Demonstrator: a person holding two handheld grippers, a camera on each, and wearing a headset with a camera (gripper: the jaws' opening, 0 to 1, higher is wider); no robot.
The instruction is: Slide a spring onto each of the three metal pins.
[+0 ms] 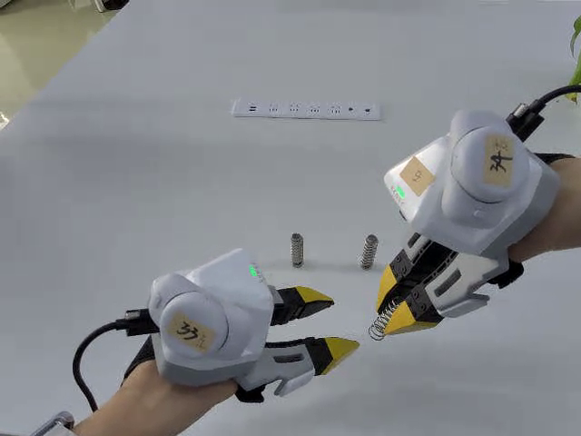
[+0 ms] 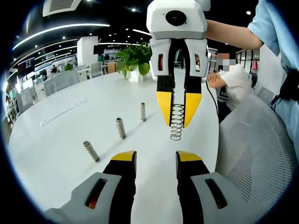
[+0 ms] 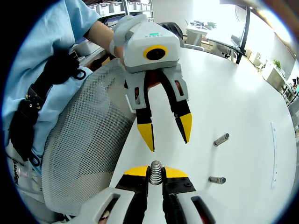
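Right gripper view: the right tool is pinched narrow on a spring, and the coil stands up between its yellow tips. Facing it, the left tool hangs with its jaws spread wide and nothing between them. A grey mesh chair and a person's light blue sleeve sit behind it.

In the head view, a paper tag on the left tool's housing reads "33" in handwriting and one on the right tool reads "34". A second tag on the right tool is too small to read. A green light glows on each housing. The spring's free end sticks out below the right tool's tips, close over the white tabletop.

The left gripper view gives the full row of pins standing on the tabletop. The nearest pin and the middle pin each wear a coil. The bare pin at the far end is smooth. The held spring hangs beside the bare pin, apart from it. A potted plant stands at the tabletop's far edge.

In the head view, a white power strip lies well beyond the pins. No writing on it can be read.
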